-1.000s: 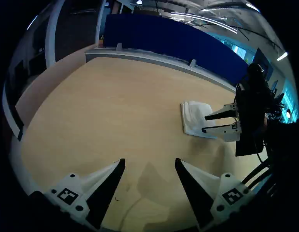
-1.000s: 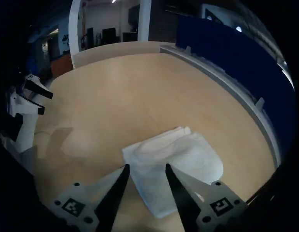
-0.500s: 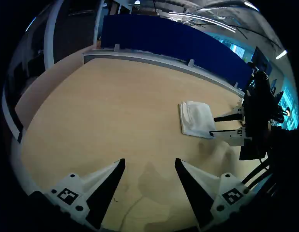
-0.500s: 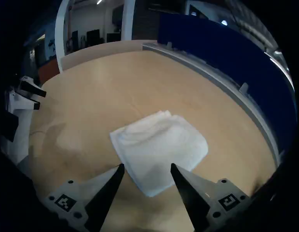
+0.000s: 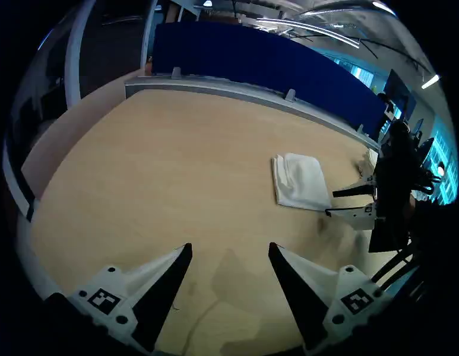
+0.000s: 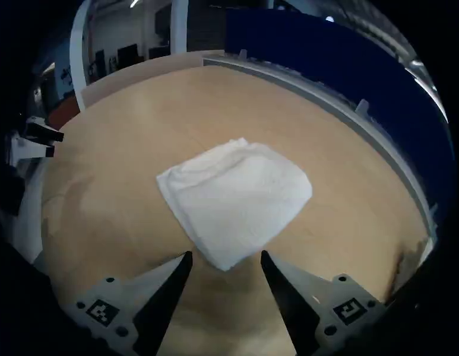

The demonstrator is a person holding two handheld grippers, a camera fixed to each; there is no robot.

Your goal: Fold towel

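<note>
A white towel (image 6: pixel 235 193) lies folded into a small rectangle on the light wooden table (image 6: pixel 140 142). My right gripper (image 6: pixel 226 261) hangs open just short of the towel's near corner, nothing between its fingers. In the left gripper view the same towel (image 5: pixel 298 188) lies at the right of the table, with the right gripper (image 5: pixel 342 202) beside its right edge. My left gripper (image 5: pixel 229 252) stands open over bare wood, well away from the towel. The left gripper (image 6: pixel 42 141) also appears at the far left of the right gripper view.
A blue partition (image 5: pixel 259 56) with a grey rail (image 5: pixel 229 92) runs along the table's far edge. The table's curved rim (image 5: pixel 24 172) bounds the left side. A person's dark sleeve (image 5: pixel 398 178) holds the right gripper. Bare wood (image 5: pixel 170 166) spreads left of the towel.
My right gripper has let go of the towel and drawn back from it; its fingers, once over the cloth, now sit short of its corner. The left gripper has barely moved.
</note>
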